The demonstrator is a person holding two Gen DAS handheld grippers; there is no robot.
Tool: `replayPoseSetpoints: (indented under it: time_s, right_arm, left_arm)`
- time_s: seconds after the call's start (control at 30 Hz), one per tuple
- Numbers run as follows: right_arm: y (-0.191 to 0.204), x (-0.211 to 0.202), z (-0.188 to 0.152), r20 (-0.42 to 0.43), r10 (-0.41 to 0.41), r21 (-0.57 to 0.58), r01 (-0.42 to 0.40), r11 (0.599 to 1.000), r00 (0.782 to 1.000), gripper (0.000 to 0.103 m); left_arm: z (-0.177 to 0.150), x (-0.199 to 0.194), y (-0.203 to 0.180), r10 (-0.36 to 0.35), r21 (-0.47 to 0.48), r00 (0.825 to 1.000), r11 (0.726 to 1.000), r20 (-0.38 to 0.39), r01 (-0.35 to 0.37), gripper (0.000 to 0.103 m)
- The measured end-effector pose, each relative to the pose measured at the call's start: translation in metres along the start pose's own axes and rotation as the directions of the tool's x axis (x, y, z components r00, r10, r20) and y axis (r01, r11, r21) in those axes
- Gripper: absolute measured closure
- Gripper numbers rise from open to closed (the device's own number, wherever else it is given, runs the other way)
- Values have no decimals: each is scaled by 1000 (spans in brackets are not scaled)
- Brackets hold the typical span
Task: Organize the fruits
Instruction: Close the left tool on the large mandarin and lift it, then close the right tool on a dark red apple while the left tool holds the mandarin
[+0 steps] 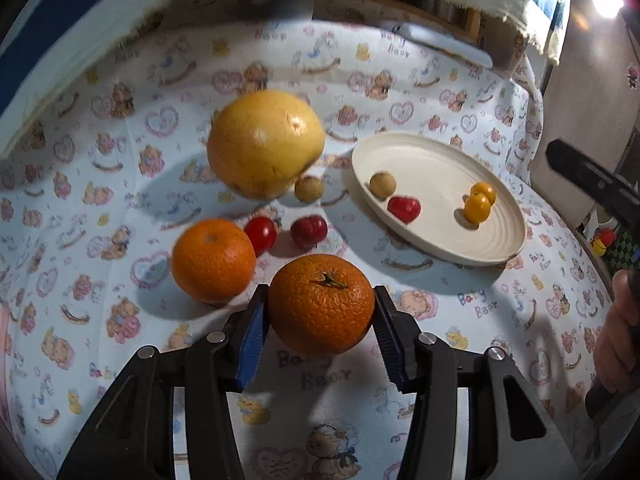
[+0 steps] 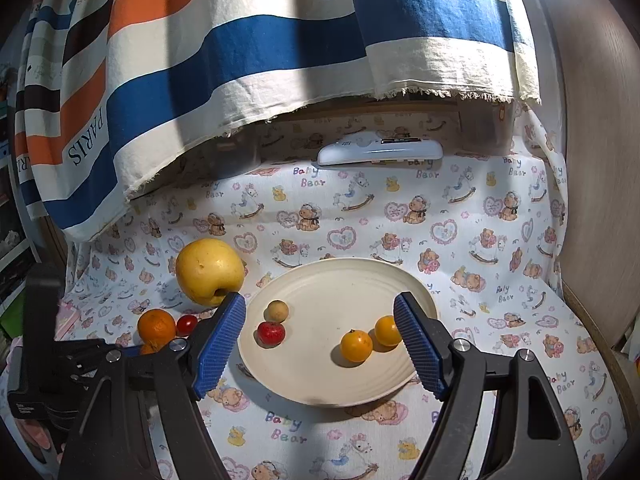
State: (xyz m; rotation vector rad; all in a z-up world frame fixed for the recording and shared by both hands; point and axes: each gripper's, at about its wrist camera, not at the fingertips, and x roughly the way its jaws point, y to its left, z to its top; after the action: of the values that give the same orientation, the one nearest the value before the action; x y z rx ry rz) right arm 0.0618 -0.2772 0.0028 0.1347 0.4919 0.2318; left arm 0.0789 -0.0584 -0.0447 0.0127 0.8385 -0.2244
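Observation:
My left gripper (image 1: 320, 312) is shut on an orange (image 1: 322, 304) with a stem, its blue pads touching both sides of the fruit on the cloth. A second orange (image 1: 213, 260), a big yellow citrus (image 1: 266, 144), a cherry tomato (image 1: 260, 234), a small red fruit (image 1: 308, 232) and a brown ball (image 1: 309, 188) lie beyond it. The cream plate (image 2: 340, 288) holds a brown ball (image 2: 277, 310), a red fruit (image 2: 271, 333) and two small orange-yellow fruits (image 2: 356, 345). My right gripper (image 2: 320, 328) hangs open above the plate, holding nothing.
A baby-bear print cloth (image 2: 480, 320) covers the table. A striped towel (image 2: 240, 60) hangs over the back, with a white remote-like device (image 2: 380, 151) beneath it. A wooden wall (image 2: 600, 200) bounds the right side. A person's hand (image 1: 616, 340) shows at the right edge.

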Motion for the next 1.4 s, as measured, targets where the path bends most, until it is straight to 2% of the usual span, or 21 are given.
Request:
replayPoseSetpoints:
  time_s: [0.17, 0.33, 0.57, 0.67, 0.73, 0.8, 1.0, 1.07, 1.27, 1.4]
  right_arm:
    - [0, 0, 0, -2, 0, 0, 0, 1000, 1000, 25]
    - [1, 2, -1, -6, 1, -4, -1, 1000, 1000, 25]
    - [4, 0, -1, -2, 16, -12, -16, 1000, 1000, 25]
    - [8, 1, 2, -11, 17, -16, -17, 1000, 1000, 25]
    - [14, 2, 4, -28, 32, -10, -33, 999, 999, 25]
    - [22, 6, 7, -64, 67, -6, -68, 998, 996, 25]
    - [57, 27, 14, -184, 179, 31, -176, 984, 967, 25]
    - [72, 35, 14, -206, 190, 17, -191, 982, 960, 34]
    - [111, 66, 8, -302, 194, -54, -220, 974, 933, 50]
    - [121, 90, 2, -363, 187, -53, -221, 974, 913, 54]
  left_arm:
    - [9, -26, 3, 5, -4, 997, 1000, 81, -5, 54]
    - [19, -48, 12, 40, -19, 986, 999, 160, -37, 54]
    - [27, -61, 35, 72, -85, 978, 995, 193, -56, 54]
    - [28, -64, 41, 115, -94, 970, 991, 216, -97, 54]
    - [30, -65, 47, 143, -105, 963, 987, 228, -121, 54]
    - [31, -67, 56, 142, -125, 963, 985, 228, -116, 54]
    - [35, -72, 71, 136, -158, 964, 982, 229, -101, 54]
    - [35, -73, 74, 142, -166, 962, 980, 231, -105, 54]
    - [37, -77, 87, 159, -200, 958, 973, 238, -111, 54]
    - [38, -77, 98, 169, -228, 958, 967, 231, -115, 54]
